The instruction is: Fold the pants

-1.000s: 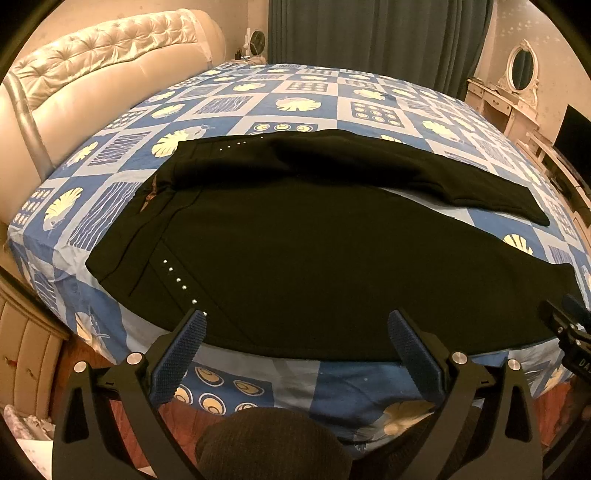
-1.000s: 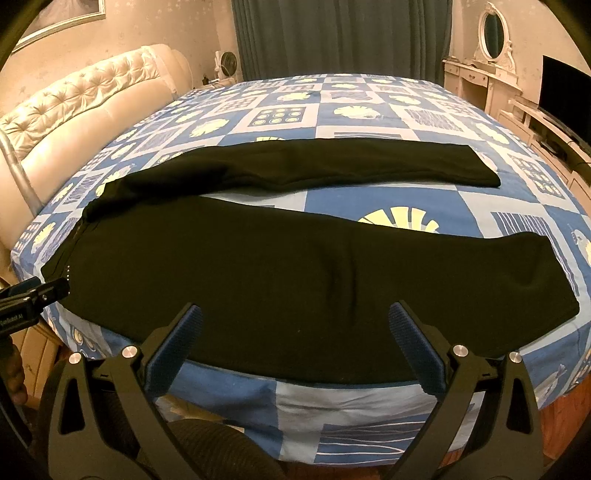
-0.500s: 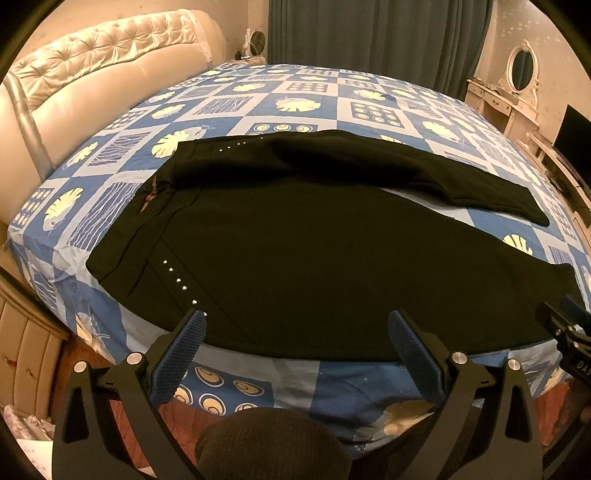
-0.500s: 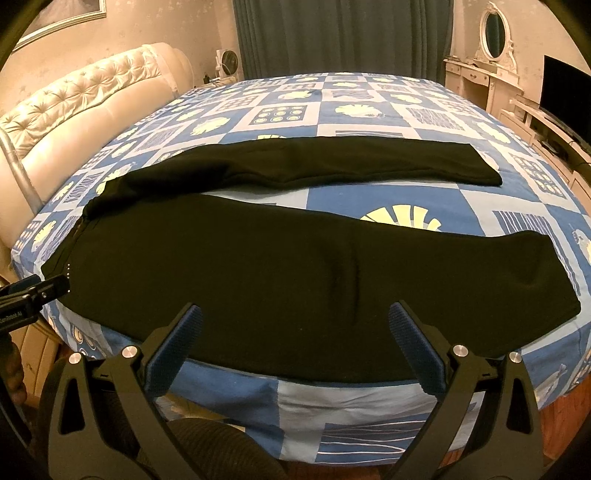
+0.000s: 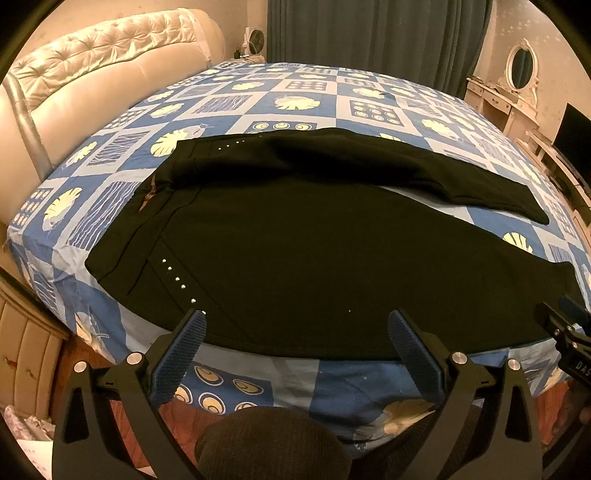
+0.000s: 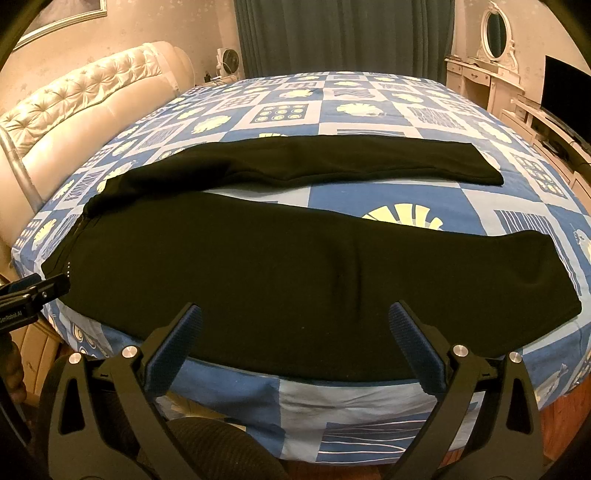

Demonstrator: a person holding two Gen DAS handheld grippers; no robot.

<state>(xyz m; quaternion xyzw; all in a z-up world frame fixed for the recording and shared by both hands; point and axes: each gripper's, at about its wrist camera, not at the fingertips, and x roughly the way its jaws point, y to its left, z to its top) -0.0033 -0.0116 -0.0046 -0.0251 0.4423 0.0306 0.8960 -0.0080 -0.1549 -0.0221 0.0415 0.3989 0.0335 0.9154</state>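
Note:
Black pants (image 5: 314, 251) lie flat on the bed, waistband at the left, both legs stretching right and spread apart; they also show in the right wrist view (image 6: 295, 273). Small silver studs mark the hip pocket (image 5: 177, 278). My left gripper (image 5: 295, 325) is open and empty, hovering over the near hem edge by the hip. My right gripper (image 6: 295, 317) is open and empty over the near leg's lower edge. Each gripper's tip shows at the other view's edge: the right gripper (image 5: 565, 325) and the left gripper (image 6: 33, 291).
The bed has a blue patterned sheet (image 6: 369, 395), with its near edge just below the grippers. A tufted cream headboard (image 5: 92, 74) stands at the left. A white dressing table with mirror (image 6: 480, 70) and a dark TV screen (image 6: 565, 92) stand at the right. Dark curtains (image 6: 343, 33) hang behind.

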